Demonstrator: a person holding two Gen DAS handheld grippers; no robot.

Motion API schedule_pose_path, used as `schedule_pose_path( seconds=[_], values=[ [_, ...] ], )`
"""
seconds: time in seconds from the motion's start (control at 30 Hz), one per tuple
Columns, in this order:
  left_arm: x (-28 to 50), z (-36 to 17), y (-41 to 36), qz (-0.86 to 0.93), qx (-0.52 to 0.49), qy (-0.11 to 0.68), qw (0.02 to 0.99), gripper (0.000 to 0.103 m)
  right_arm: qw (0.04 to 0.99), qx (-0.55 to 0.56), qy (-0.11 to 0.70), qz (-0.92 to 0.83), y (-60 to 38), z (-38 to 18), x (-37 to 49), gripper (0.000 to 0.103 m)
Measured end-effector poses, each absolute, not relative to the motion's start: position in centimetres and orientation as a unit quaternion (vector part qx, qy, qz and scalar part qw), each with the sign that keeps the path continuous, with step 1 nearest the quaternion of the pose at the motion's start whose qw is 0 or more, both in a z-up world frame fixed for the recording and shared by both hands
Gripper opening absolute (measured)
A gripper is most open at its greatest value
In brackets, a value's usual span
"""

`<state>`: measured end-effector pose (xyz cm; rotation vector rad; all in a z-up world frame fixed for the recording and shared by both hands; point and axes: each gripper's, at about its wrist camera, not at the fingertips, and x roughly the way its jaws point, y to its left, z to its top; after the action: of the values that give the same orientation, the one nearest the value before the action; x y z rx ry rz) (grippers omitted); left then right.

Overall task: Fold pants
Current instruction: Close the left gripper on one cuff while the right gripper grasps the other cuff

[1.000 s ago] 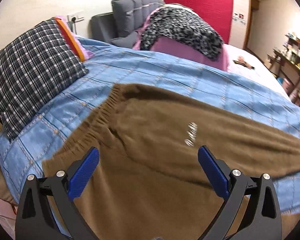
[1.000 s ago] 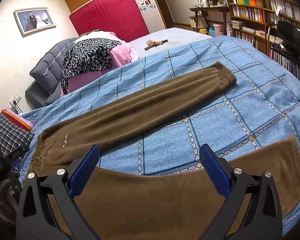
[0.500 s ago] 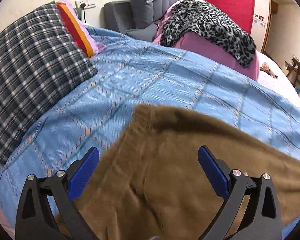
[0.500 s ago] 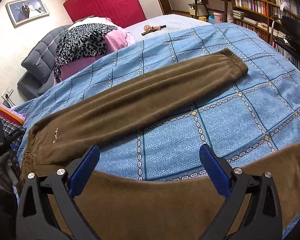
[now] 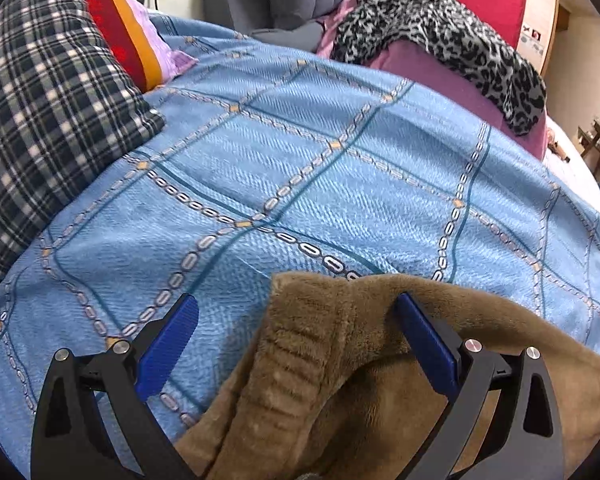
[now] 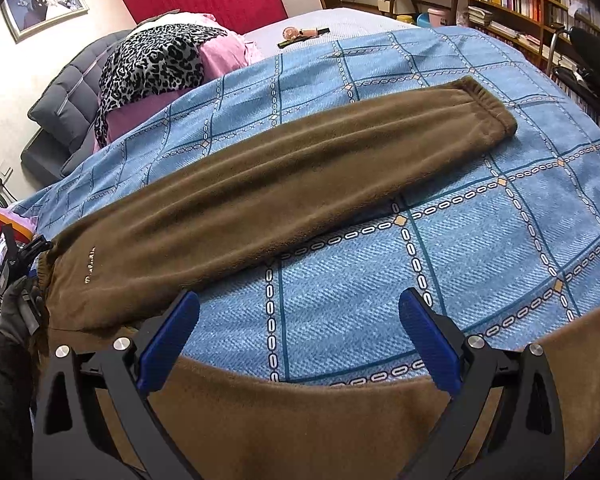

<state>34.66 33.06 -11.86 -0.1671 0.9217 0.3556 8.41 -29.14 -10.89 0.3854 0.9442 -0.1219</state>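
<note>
Closing in over the last second, my left gripper [image 5: 296, 332] has dropped from a high look at the whole waist to the corner of the pants [image 5: 312, 364]; the ribbed elastic waistband [image 5: 288, 356] now bunches between its wide-spread fingers, touching the right pad, not yet pinched. I judge the first grasp is next. My right gripper [image 6: 298, 330], also wide, holds nothing and hangs over the near leg [image 6: 300, 420]; the far leg [image 6: 284, 184] lies flat ahead of it on the woven blue bed cover [image 6: 500, 248]. Thick, plush brown fleece, cuffs gathered.
</note>
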Motion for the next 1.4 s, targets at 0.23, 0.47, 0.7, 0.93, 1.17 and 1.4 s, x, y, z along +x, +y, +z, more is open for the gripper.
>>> schedule_pose_path(
  seconds=[0.23,0.47,0.7,0.93,1.17,1.4],
  values=[
    [35.3,-12.8,32.6,0.128,-0.110,0.471,0.866,0.045,0.867,0.191,0.456,-0.057,-29.7,-11.5,9.1,0.100],
    [32.9,-9.2,31.4,0.110,-0.109,0.435,0.887,0.037,0.881,0.169,0.432,-0.099,-34.1,-11.3,11.1,0.100],
    [30.7,-4.9,31.3,0.091,-0.119,0.405,0.902,0.037,0.877,0.169,0.423,-0.152,-42.5,-11.1,16.2,0.100],
    [29.0,-2.8,31.3,0.090,-0.117,0.402,0.904,0.037,0.868,0.172,0.428,-0.184,-51.9,-11.9,23.3,0.100],
    [28.6,-2.3,31.2,0.098,-0.117,0.411,0.899,0.037,0.848,0.205,0.446,-0.203,-59.0,-14.4,29.0,0.098],
    [28.9,-2.0,30.4,0.102,-0.106,0.421,0.895,0.037,0.832,0.203,0.473,-0.207,-60.6,-17.2,31.1,0.069]
  ],
)
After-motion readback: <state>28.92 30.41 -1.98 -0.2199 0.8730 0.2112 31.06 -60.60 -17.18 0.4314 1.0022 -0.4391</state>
